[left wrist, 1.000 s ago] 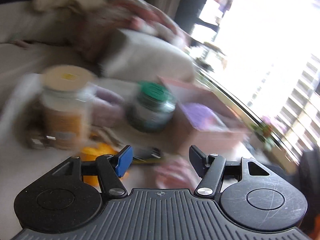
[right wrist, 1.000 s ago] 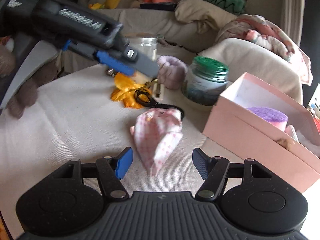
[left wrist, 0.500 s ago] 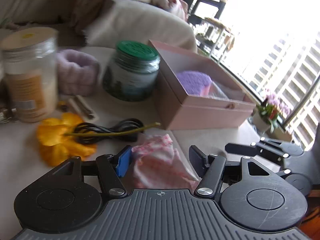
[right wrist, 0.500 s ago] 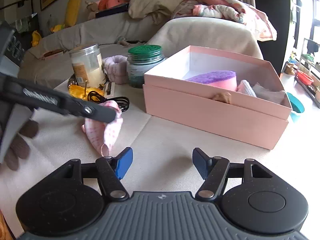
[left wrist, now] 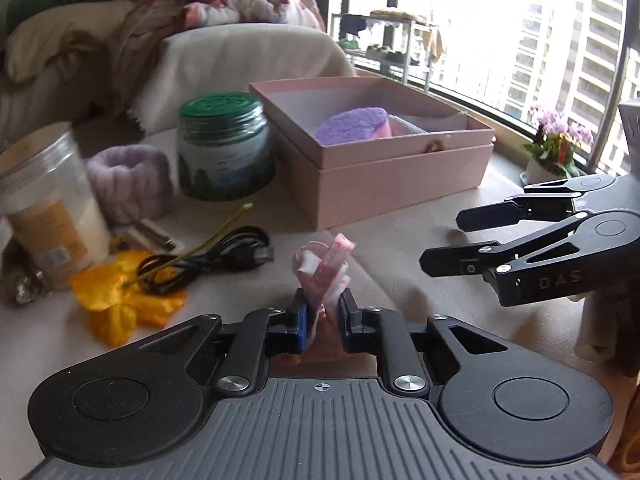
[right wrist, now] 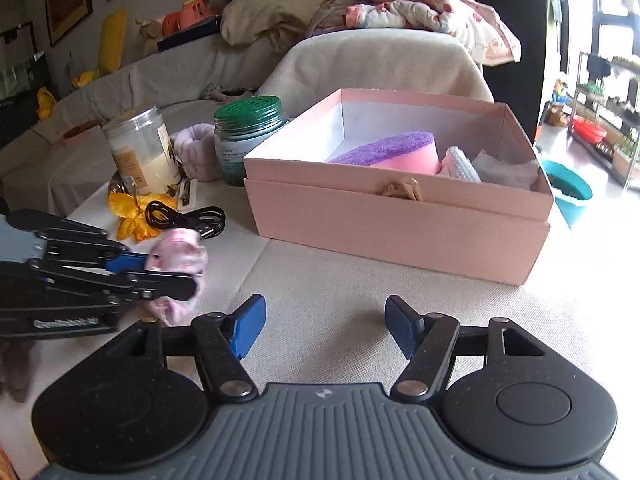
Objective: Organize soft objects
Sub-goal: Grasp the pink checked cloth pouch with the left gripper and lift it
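Note:
My left gripper (left wrist: 323, 316) is shut on a pink checked cloth pouch (left wrist: 326, 268), which sits bunched between the pads on the table. The pouch also shows in the right wrist view (right wrist: 178, 256), held in the left gripper (right wrist: 172, 276). My right gripper (right wrist: 322, 328) is open and empty over the table in front of the pink box (right wrist: 400, 216); it also shows in the left wrist view (left wrist: 444, 240). The box (left wrist: 400, 160) is open and holds a purple sponge (left wrist: 352, 124) and white cloths (right wrist: 504, 168). A lilac fluffy band (left wrist: 128, 176) lies by the jars.
A green-lidded jar (left wrist: 224, 148), a clear jar (left wrist: 44, 200), a yellow fabric flower (left wrist: 120, 296) and a black cable (left wrist: 224, 256) crowd the table's left. A sofa with blankets (right wrist: 380, 16) stands behind. A window and potted flowers (left wrist: 556, 148) are at the right.
My left gripper has closed on the pink pouch, which was loose between its open fingers. The right gripper has shifted slightly toward the box and stays open.

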Motion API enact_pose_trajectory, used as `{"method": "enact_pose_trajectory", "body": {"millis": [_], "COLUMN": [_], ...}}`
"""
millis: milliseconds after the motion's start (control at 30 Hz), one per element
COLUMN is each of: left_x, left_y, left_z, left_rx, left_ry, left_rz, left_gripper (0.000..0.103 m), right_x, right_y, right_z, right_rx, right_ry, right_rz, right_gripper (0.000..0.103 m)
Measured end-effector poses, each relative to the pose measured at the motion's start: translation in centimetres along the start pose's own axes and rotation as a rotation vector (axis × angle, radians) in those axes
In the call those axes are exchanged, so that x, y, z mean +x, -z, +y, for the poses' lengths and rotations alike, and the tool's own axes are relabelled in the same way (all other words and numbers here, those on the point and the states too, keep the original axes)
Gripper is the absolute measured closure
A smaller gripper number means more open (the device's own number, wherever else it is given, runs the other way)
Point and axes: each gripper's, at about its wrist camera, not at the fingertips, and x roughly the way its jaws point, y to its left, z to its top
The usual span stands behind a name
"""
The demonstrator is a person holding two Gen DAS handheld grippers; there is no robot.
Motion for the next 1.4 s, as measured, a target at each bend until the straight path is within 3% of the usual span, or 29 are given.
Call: {"method": "enact_pose_trajectory", "body": {"millis": [133,400,533,600,667,833,967,1067,1167,1233,1267,1400], "left_x": [-3.1,-10.3,-11.2,-10.9,-10.6,-9.7,-8.9,-9.1,-8.9,-8.8,-8.8,-8.8], "left_y": [0.7,3.2,4.6,5.3,5.8,6.9,7.2,7.3,7.5,7.4,7.4,7.4], "left_z": [2.8,11.6,14.0,14.3,14.4,15.0,14.9,14.6,14.8,14.8,14.8,15.0], "left_rx": [-0.084,-0.344,-0.434,-0.455,-0.467,-0.493,-0.498,-0.488,-0.5,-0.499,-0.5,-0.503], "left_ry": [-0.038,-0.232,-0.236,-0.214,-0.187,-0.138,-0.1,-0.1,-0.091,-0.087,-0.087,-0.092], "left_rz": [-0.057,-0.173,-0.211,-0.219,-0.224,-0.253,-0.256,-0.277,-0.274,-0.269,-0.265,-0.263], "left_gripper": [0.085,0.085,0.085,0.085,0.085,0.085,0.085,0.085,0.085,0.085,0.085,0.085], "right_x": [-0.5,0.8,1.3,2.0,3.2,4.1,4.6,4.4,4.4,5.0,5.4,6.9], "right_y": [-0.8,-4.5,-6.8,-7.9,-8.3,-7.5,-7.4,-7.1,-6.3,-6.0,-5.9,-6.0], "right_z": [1.8,9.1,13.7,15.3,16.3,16.3,15.5,14.4,13.1,12.7,12.9,14.6], "right_rx": [-0.083,-0.322,-0.486,-0.53,-0.558,-0.557,-0.531,-0.457,-0.334,-0.261,-0.246,-0.263], "right_ry": [0.015,-0.094,-0.163,-0.213,-0.193,-0.128,-0.104,-0.09,-0.147,-0.214,-0.224,-0.186], "right_rz": [-0.026,-0.065,-0.117,-0.073,-0.023,-0.002,0.028,0.008,0.035,0.087,0.102,0.041], "right_gripper": [0.036,0.037,0.037,0.043,0.047,0.047,0.055,0.055,0.055,0.063,0.073,0.081]}}
